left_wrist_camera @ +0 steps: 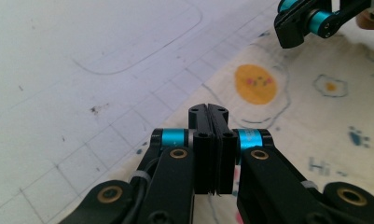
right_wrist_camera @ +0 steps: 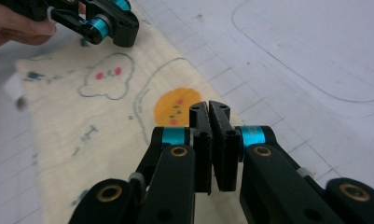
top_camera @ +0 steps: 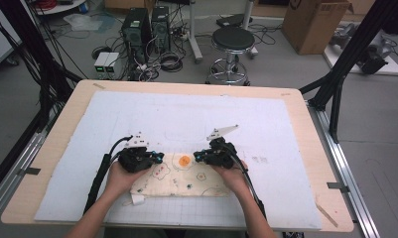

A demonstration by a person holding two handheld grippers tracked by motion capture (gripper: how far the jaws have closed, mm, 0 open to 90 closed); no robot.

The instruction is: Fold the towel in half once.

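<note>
Folded cloth lying long axis left-right on the bench. Left gripper over its far-left corner, right gripper far-right. Fingers of both pressed together, nothing visibly clamped.

Right gripper closed over cream printed cloth, left gripper beyond

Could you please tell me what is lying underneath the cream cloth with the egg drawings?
The cream cloth lies on a white gridded mat, which covers the wooden table. The mat's grid lines show around the cloth; anything directly beneath the folded cloth is hidden.
</note>
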